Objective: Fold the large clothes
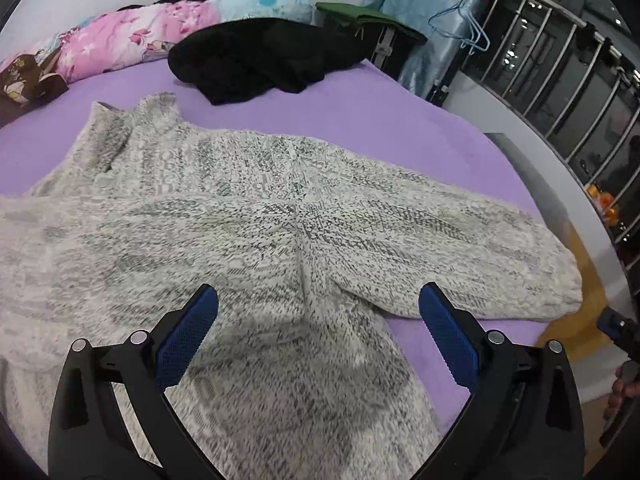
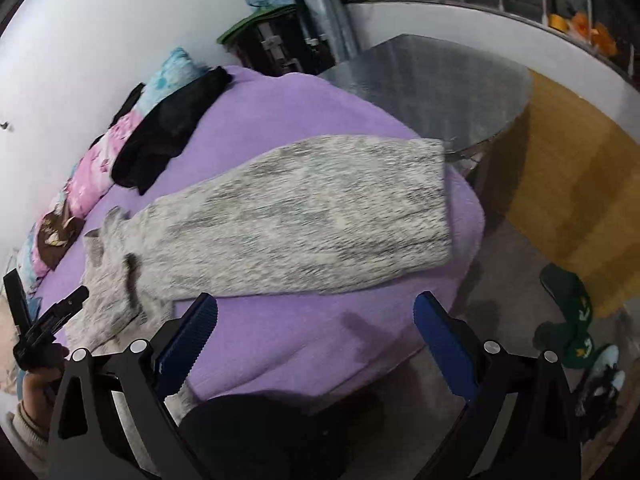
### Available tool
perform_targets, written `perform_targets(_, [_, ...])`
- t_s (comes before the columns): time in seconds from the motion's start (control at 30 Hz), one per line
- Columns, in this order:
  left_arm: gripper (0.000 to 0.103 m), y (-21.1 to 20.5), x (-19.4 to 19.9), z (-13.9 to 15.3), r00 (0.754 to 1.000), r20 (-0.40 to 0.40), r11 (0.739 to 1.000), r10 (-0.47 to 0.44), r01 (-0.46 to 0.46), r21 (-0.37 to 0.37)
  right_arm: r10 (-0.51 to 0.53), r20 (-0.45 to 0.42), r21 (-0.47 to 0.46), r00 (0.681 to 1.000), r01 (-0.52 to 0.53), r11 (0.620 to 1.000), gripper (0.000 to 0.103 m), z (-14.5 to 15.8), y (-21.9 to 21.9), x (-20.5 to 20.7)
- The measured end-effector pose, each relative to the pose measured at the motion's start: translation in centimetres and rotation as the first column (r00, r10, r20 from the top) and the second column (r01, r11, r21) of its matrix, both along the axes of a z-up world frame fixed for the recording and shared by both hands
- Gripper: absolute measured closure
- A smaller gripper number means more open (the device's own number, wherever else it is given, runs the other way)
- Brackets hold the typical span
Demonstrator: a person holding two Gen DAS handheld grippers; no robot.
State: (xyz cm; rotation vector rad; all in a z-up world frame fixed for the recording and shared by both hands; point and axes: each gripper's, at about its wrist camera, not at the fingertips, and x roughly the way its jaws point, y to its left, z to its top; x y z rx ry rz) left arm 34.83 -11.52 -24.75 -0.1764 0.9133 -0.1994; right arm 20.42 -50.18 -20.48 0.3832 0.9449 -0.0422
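Observation:
A large grey-and-white knit sweater (image 1: 224, 216) lies spread flat on the purple bed (image 1: 360, 120), collar toward the far left, one sleeve (image 1: 460, 236) stretched toward the bed's right edge. My left gripper (image 1: 318, 300) hovers open above the sweater's lower body, with nothing between its blue pads. In the right wrist view the sweater (image 2: 304, 216) lies across the bed (image 2: 280, 344). My right gripper (image 2: 316, 312) is open over bare purple sheet near the bed's corner, short of the sweater. The other gripper (image 2: 48, 328), held by a hand, shows at the left edge.
A black garment (image 1: 260, 56) lies on the bed behind the sweater, next to floral pillows (image 1: 132, 36). A grey table (image 2: 432, 88) stands by the bed's far corner. Slippers (image 2: 572, 320) lie on the floor at right. A metal railing (image 1: 580, 80) and blue curtain (image 1: 420, 8) stand beyond.

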Motion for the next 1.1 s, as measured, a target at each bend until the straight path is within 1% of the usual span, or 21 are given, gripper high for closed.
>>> perform_targets(0.07, [0.006,-0.4,1.3,-0.9,1.000,-0.015,1.000,-0.006,0.005,-0.012,-0.010,-0.003,-0.001,1.000,0.010,1.000,0.006,-0.5,-0.6,0.6])
perform_targets(0.2, [0.006,-0.9,3.4,-2.8,0.998,-0.066,1.000,0.011,-0.012,-0.025,-0.031,-0.009,-0.008,0.999,0.030,1.000,0.006,-1.5,-1.9,1.9])
perform_targets(0.27, [0.006,-1.2,4.3,-3.7,0.997,-0.078,0.999,0.007,-0.011,-0.044,-0.038,-0.003,-0.004,0.999,0.038,0.999,0.006,-1.9,-2.5,2.5])
perform_targets(0.37, [0.006,-1.9,5.5,-5.4,0.995,-0.098,1.000,0.006,-0.008,-0.017,-0.052,-0.005,0.018,0.999,0.052,0.998,0.006,-2.9,-3.6,3.7])
perform_targets(0.47, [0.006,-2.0,6.5,-6.7,0.994,-0.110,1.000,0.012,-0.014,-0.017,-0.068,-0.004,0.053,0.998,0.068,0.996,0.006,-3.7,-4.7,4.6])
perform_targets(0.53, [0.006,-2.0,6.9,-7.4,0.993,-0.113,1.000,0.018,-0.019,-0.011,-0.063,0.002,0.078,0.998,0.063,0.995,0.006,-4.2,-5.1,5.2])
perform_targets(0.67, [0.006,-2.1,7.2,-8.9,0.994,-0.108,1.000,0.010,-0.011,-0.003,-0.045,-0.007,0.074,0.999,0.046,0.996,0.006,-5.2,-4.9,6.4])
perform_targets(0.8, [0.006,-2.9,6.5,-10.1,0.997,-0.065,0.997,-0.039,0.044,0.070,-0.033,-0.012,0.054,0.999,0.034,0.998,0.006,-5.9,-4.3,7.1])
perform_targets(0.9, [0.006,-2.6,6.5,-10.3,0.997,-0.063,0.998,-0.035,0.039,0.054,-0.024,-0.004,0.022,1.000,0.024,0.999,0.007,-5.8,-3.7,7.2])
perform_targets(1.0, [0.006,-2.5,6.4,-10.5,0.997,-0.063,0.997,-0.038,0.041,0.060,-0.022,-0.004,-0.010,1.000,0.022,1.000,0.017,-5.3,-3.5,7.0])
perform_targets(1.1, [0.006,-2.6,6.4,-10.6,0.997,-0.061,0.997,-0.037,0.042,0.070,-0.009,0.012,-0.013,1.000,0.009,1.000,0.039,-4.7,-3.7,6.6])
